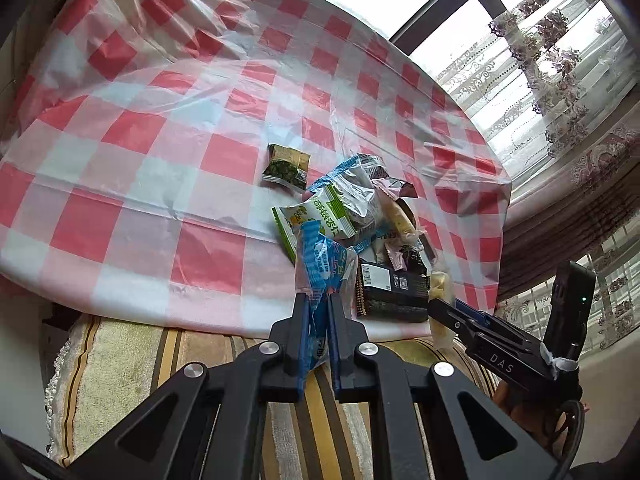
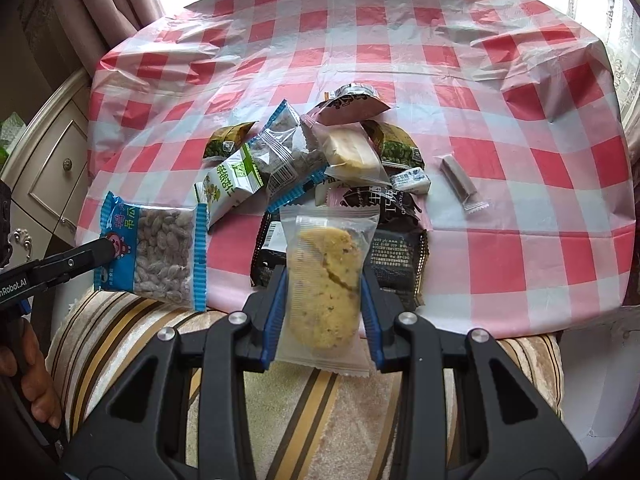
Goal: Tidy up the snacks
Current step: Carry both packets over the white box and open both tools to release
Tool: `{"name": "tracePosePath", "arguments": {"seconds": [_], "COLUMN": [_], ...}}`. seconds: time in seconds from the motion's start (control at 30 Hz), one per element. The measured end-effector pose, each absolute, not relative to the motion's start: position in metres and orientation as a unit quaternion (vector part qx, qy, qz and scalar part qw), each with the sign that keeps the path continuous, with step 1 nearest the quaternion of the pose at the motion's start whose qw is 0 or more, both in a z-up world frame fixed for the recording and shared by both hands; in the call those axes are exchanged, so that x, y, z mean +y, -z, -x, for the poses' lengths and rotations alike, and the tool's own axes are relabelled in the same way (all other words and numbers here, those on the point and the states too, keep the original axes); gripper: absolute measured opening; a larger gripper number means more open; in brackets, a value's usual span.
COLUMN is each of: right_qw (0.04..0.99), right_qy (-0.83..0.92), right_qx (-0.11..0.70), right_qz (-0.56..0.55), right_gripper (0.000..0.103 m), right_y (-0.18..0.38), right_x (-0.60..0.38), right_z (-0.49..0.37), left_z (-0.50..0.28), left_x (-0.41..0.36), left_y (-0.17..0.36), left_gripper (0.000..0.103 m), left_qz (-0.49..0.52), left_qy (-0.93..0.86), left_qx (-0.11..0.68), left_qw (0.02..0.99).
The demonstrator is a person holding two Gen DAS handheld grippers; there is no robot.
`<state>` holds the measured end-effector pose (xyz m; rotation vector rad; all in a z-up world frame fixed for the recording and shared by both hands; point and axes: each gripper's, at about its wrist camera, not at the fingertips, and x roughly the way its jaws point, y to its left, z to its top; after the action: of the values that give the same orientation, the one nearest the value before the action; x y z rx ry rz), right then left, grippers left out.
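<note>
- Left gripper (image 1: 318,312) is clamping the edge of the blue seed packet (image 2: 152,248), jaws pressed together on its seal, holding it clear of the table at the near left.
- Right gripper (image 2: 324,316) is gripping the clear-wrapped biscuit (image 2: 324,276), jaws closed on both sides of the wrapper, lifted just near of the pile.
- Snack pile (image 2: 320,168) is sitting mid-table on the red-checked cloth (image 2: 520,160), still jumbled: green-white packet (image 2: 228,184), silver packet (image 2: 284,152), pale cake bar (image 2: 350,152) and black packets (image 2: 396,256) are overlapping.
- Lone stick snack (image 2: 464,184) is lying right of the pile, apart from it; a small dark-green packet (image 1: 287,167) is lying just far-left of it.
- No sorted groups or container showing; far half of the cloth is carrying nothing.
- Judging progress as early: two items are being pulled out, most snacks are waiting to be separated and placed.
</note>
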<state>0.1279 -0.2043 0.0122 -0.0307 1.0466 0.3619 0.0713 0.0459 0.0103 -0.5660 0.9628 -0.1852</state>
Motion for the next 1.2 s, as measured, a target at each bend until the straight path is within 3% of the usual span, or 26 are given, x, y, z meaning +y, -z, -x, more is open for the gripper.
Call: {"name": "tracePosePath", "arguments": {"seconds": [0.3,0.67,1.2], "right_qw": [0.859,0.866,0.839], "right_qy": [-0.157,-0.112,0.019], "right_qx": [0.485,0.465,0.440], "right_qz": [-0.043,-0.145,-0.318], "right_gripper": [0.039,0.039,0.039], "right_y": [-0.024,-0.030,0.025], "right_x": [-0.247,-0.349,-0.518], "right_z": [-0.119,-0.101,-0.059], "left_z": [-0.084,-0.114,-0.127], "left_x": [0.005,-0.100,-0.285], "left_y": [-0.040,-0.060,-0.047], "left_gripper": [0.009,0.009,0.009], "left_qz": [0.233,0.159,0.033], "left_qy": [0.130,0.211,0.325], "left_qx": [0.446,0.467,0.514], "left_qw": [0.854,0.844,0.793]}}
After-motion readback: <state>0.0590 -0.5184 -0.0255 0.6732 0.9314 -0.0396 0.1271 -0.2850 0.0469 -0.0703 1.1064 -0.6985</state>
